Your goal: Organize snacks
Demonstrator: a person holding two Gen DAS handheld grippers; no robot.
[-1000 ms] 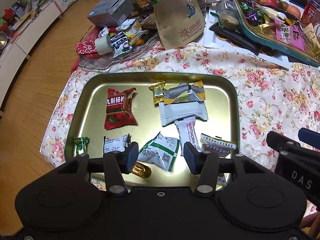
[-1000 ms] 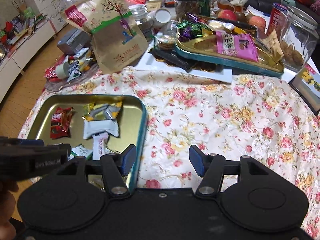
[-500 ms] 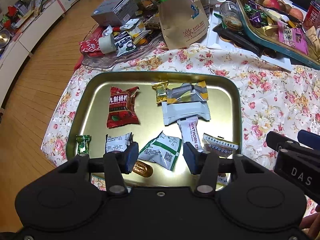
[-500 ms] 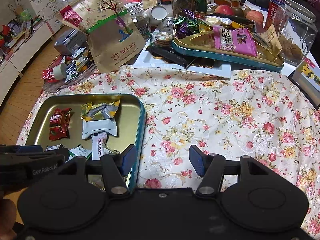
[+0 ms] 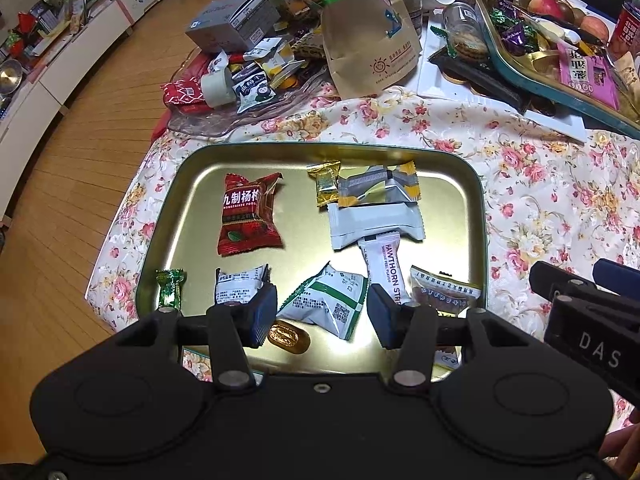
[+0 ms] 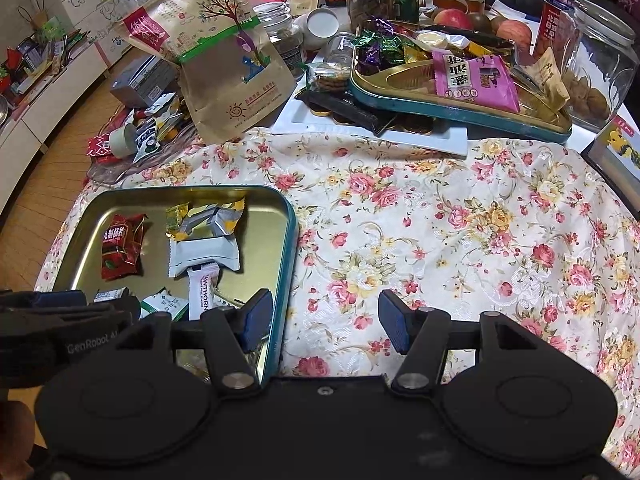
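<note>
Left gripper (image 5: 322, 316) fingers spread, empty, above green-white packet (image 5: 327, 304) in gold tray (image 5: 476, 216); right gripper (image 6: 325, 320) fingers spread over floral tabletop (image 6: 460, 232).

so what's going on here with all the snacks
A person holds a hand-held gripper in each hand over a floral-cloth table. The left hand-held gripper hangs open above the gold metal tray of wrapped snacks, nearest the white-and-green packet. The right hand-held gripper is open over the floral tablecloth, holding nothing.
</note>
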